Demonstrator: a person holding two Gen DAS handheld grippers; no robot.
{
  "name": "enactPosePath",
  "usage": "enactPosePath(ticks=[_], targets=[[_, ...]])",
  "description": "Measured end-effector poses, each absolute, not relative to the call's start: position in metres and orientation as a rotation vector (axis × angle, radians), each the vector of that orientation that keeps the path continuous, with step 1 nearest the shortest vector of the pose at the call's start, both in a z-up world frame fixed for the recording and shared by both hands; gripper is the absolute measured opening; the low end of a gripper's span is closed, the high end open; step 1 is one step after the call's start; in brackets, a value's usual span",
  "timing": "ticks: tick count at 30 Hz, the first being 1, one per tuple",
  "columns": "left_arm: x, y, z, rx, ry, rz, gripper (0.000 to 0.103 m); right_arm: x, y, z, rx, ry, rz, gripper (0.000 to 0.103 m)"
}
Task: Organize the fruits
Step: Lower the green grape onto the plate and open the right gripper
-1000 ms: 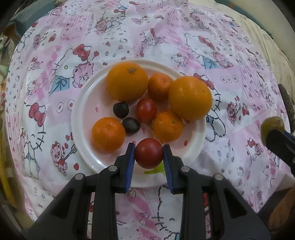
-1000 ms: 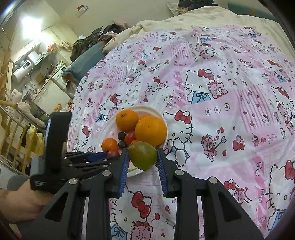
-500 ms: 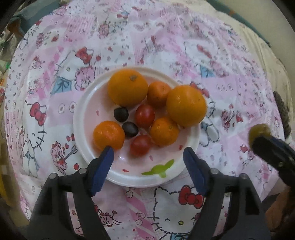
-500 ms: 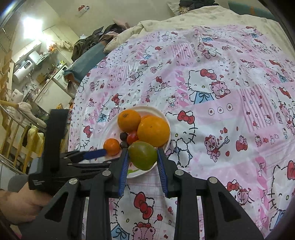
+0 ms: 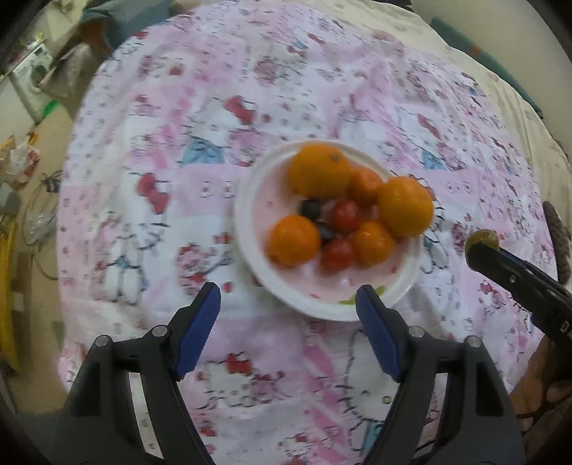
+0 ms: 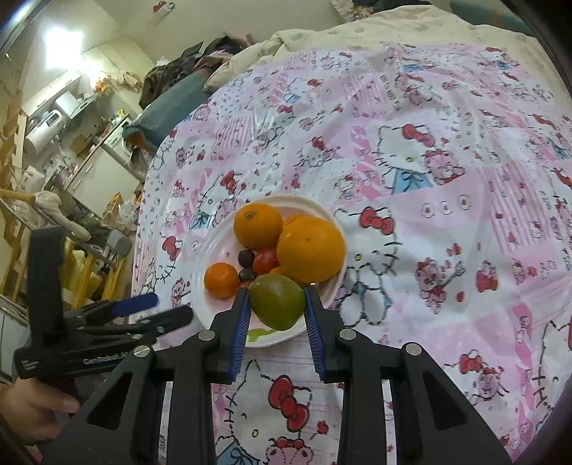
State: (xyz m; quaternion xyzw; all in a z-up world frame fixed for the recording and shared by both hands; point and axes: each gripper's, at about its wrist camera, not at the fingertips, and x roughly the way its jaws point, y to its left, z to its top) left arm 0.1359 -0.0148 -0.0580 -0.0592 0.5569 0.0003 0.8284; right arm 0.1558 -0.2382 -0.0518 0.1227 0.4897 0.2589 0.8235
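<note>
A white plate (image 5: 246, 221) on the pink Hello Kitty cloth holds several oranges (image 5: 319, 171), two red tomatoes (image 5: 345, 216) and two dark small fruits (image 5: 310, 208). My left gripper (image 5: 287, 332) is open and empty, pulled back from the plate's near rim. My right gripper (image 6: 275, 318) is shut on a green mango (image 6: 276, 301) and holds it over the plate's near edge (image 6: 200, 304). The mango also shows in the left wrist view (image 5: 482, 240), right of the plate. The left gripper shows in the right wrist view (image 6: 143, 311), left of the plate.
The pink patterned cloth (image 6: 447, 221) covers a round table. A cream blanket (image 6: 357, 32) lies behind it. Shelves, appliances and clutter (image 6: 53, 143) stand to the left, beyond the table edge.
My left gripper let go of the red tomato on the plate, opened wide, then drew back and to the left. My right gripper still holds the mango near the plate.
</note>
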Motion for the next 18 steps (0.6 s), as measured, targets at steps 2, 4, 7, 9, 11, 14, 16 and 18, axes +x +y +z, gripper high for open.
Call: enactPosePath(ticks=[2, 4, 7, 9, 11, 14, 16, 18], targets=[[0.131, -0.005, -0.056, -0.133, 1.174, 0.021, 0.076, 0.157, -0.228, -0.054, 0.252, 1.050, 0.567, 0.032], [0.123, 0.005, -0.053, -0.132, 1.158, 0.059, 0.076, 0.159, -0.220, -0.058, 0.244, 1.061, 0.575, 0.032], [0.114, 0.015, -0.052, -0.144, 1.140, 0.075, 0.087, 0.163, -0.208, -0.069, 0.232, 1.097, 0.577, 0.032], [0.112, 0.020, -0.052, -0.153, 1.133, 0.080, 0.096, 0.163, -0.200, -0.077, 0.213, 1.119, 0.579, 0.032], [0.111, 0.022, -0.053, -0.145, 1.133, 0.078, 0.096, 0.163, -0.190, -0.085, 0.196, 1.143, 0.587, 0.032], [0.110, 0.028, -0.055, -0.154, 1.141, 0.080, 0.097, 0.164, -0.180, -0.095, 0.184, 1.170, 0.593, 0.032], [0.111, 0.032, -0.056, -0.171, 1.150, 0.083, 0.100, 0.166, -0.173, -0.101, 0.169, 1.179, 0.589, 0.032], [0.110, 0.034, -0.056, -0.180, 1.152, 0.086, 0.101, 0.169, -0.169, -0.107, 0.154, 1.184, 0.570, 0.033]])
